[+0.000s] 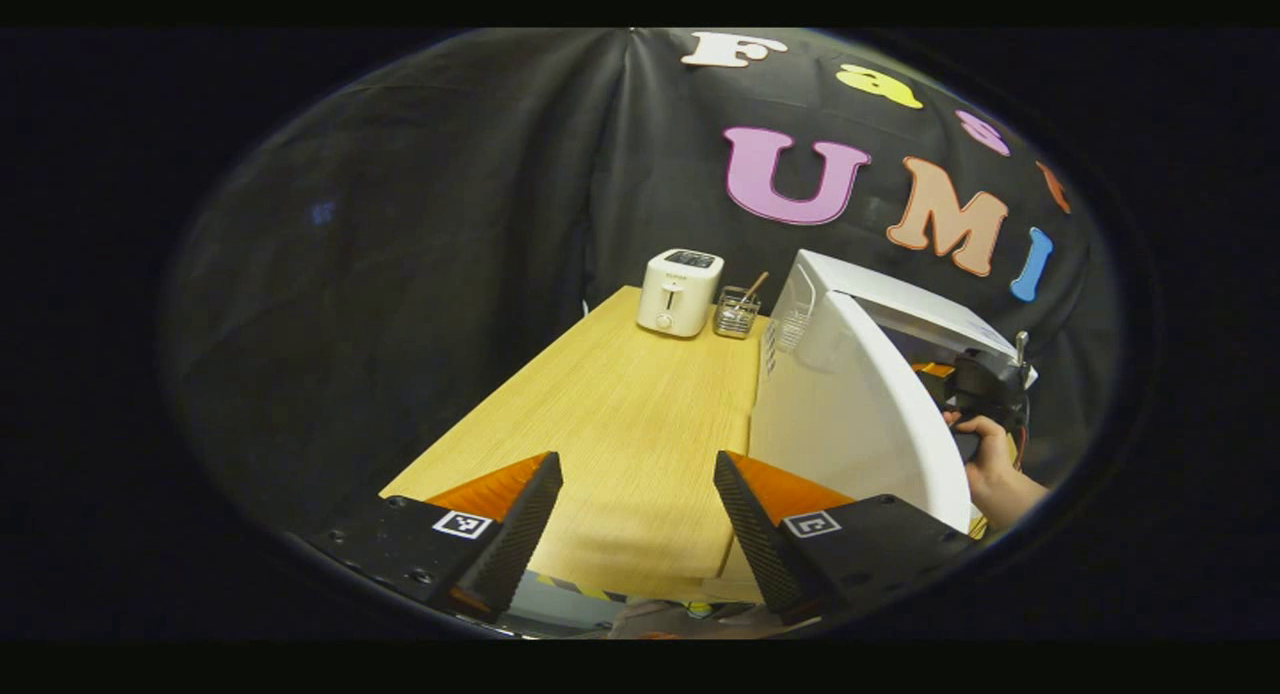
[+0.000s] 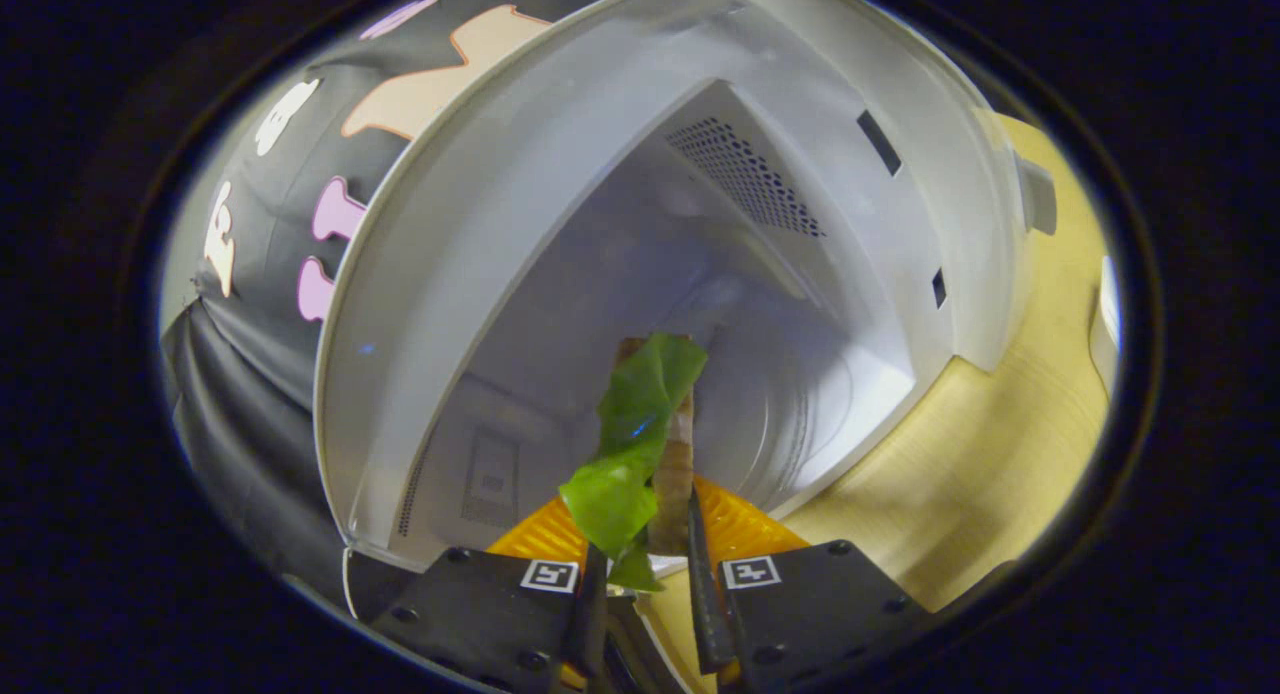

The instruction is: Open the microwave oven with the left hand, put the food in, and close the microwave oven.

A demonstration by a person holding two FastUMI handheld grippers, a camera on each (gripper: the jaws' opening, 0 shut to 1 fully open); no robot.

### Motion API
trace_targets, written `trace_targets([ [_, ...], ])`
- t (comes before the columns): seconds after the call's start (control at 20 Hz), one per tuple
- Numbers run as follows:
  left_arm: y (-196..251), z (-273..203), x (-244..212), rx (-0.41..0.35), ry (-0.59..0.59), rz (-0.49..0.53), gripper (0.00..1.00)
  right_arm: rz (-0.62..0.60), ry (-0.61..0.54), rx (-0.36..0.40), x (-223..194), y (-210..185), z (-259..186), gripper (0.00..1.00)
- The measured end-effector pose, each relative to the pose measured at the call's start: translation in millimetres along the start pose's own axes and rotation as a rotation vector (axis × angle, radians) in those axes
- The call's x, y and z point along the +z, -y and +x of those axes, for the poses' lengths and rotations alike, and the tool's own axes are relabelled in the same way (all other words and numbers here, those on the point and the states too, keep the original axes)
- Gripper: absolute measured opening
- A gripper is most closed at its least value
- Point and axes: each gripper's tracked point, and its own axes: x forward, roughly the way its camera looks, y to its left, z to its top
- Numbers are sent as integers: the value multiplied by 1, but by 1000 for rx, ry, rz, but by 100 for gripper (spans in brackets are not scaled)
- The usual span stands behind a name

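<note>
A: How will the food (image 2: pixel 640 444) handle?

B: Lightly, I'd judge. It looks like a thin stack with a soft green leaf draped over a stiffer brownish layer. The leaf is floppy and could slide off, so the stiffer part is the place to grip, low down, as it is now.

A: And the right gripper (image 2: pixel 648 574)?

B: Its fingers are drawn nearly together, pinching the bottom end of the food between them. The rest of the food stands up past the tips, right at the mouth of the microwave (image 2: pixel 560 224), over the near edge of its floor. The cavity beyond looks bare.

A: The left gripper (image 1: pixel 638 519)?

B: Fingers spread wide, holding and touching nothing. It hangs over the near end of the wooden surface (image 1: pixel 630 414).

A: Farther off?

B: The door (image 1: pixel 850 414) stands swung open at the surface's right edge, and a hand (image 1: pixel 985 454) with the other gripper reaches in behind it. At the far edge sit a toaster (image 1: pixel 680 292) and a small wire basket (image 1: pixel 737 312), just beside each other.
</note>
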Motion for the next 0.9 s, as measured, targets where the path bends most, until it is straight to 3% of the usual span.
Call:
trace_targets([
  [0.05, -2, 1, 0, 4, 1, 4, 90, -11, 11, -31, 0, 6, 4, 30],
  [0.1, -3, 1, 1, 7, 1, 9, 90, -26, 23, -47, 3, 10, 4, 45],
  [0.15, -5, 1, 0, 11, 1, 14, 90, -34, 30, -61, 4, 11, 3, 39],
  [0.2, -6, 1, -1, 14, 1, 15, 90, -62, 41, -94, 6, 18, 3, 41],
  [0.25, -6, 0, -1, 15, 1, 12, 90, -85, 49, -96, 8, 20, 3, 49],
  [0.35, -3, -1, 0, 10, 3, 8, 90, -143, 66, -143, 11, 30, 0, 52],
  [0.5, 2, -5, -2, 0, 6, 9, 90, -221, 95, -147, 13, 34, -7, 100],
  [0.55, 2, -6, -2, -2, 5, 9, 90, -237, 113, -143, 16, 33, -14, 99],
  [0.6, 2, -7, -3, -3, 5, 7, 90, -248, 133, -137, 20, 31, -17, 91],
  [0.65, 2, -8, -4, -4, 4, 3, 90, -253, 154, -128, 26, 28, -22, 91],
  [0.7, 2, -8, -5, -3, 3, -2, 90, -255, 167, -121, 29, 27, -26, 99],
  [0.85, -1, -10, -8, -1, -1, -18, 90, -262, 188, -104, 37, 23, -40, 100],
  [0.9, -1, -11, -9, -2, -1, -17, 90, -265, 191, -102, 40, 23, -45, 91],
])
